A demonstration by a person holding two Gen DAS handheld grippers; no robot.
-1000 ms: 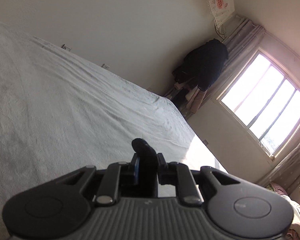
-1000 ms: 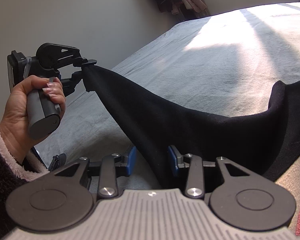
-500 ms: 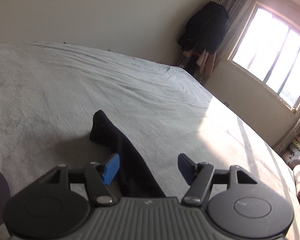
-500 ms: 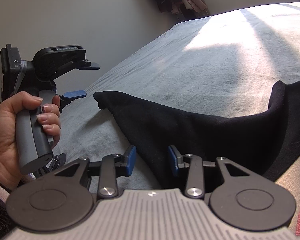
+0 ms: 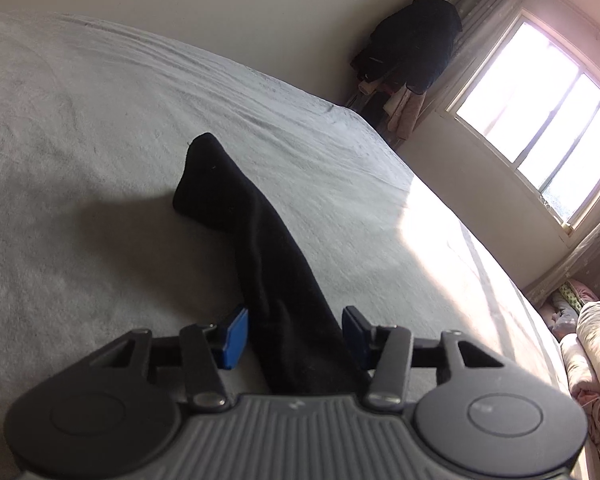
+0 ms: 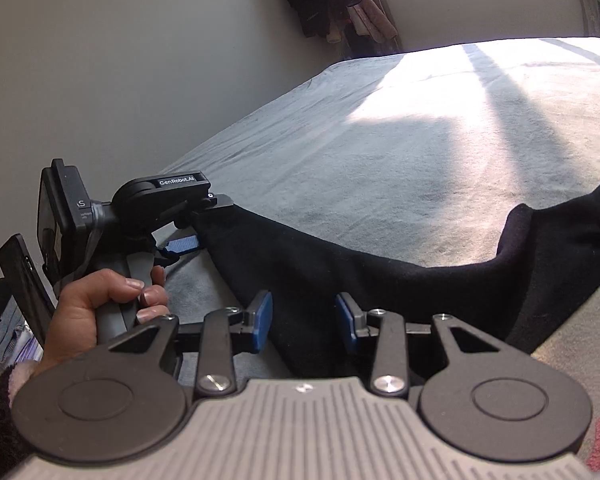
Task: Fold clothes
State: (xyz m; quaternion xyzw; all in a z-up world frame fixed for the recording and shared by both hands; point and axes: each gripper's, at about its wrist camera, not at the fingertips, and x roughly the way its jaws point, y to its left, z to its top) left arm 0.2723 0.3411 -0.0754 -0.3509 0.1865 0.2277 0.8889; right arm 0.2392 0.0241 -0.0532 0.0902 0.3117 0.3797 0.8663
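Observation:
A black garment (image 5: 256, 240) lies as a long strip on the grey bed sheet (image 5: 80, 128), its far end folded over. My left gripper (image 5: 294, 338) is open and straddles the strip, blue pads on either side without pressing it. In the right wrist view the same gripper (image 6: 200, 224), held by a hand (image 6: 100, 304), sits at the garment's (image 6: 380, 276) left end. My right gripper (image 6: 304, 322) has its pads partly apart, with dark cloth filling the gap; it looks clamped on that fold. The garment's right part rises in a hump (image 6: 560, 232).
The sunlit bed (image 6: 460, 128) stretches ahead toward the window (image 5: 540, 120). A dark coat (image 5: 416, 44) hangs on a rack in the corner by the curtain. Pinkish bedding (image 5: 592, 352) is piled at the right. A plain wall (image 6: 120, 60) runs along the bed's left side.
My left gripper let go of the garment's end, which dropped onto the sheet. It has since come down with open fingers around the strip. The right gripper has not moved.

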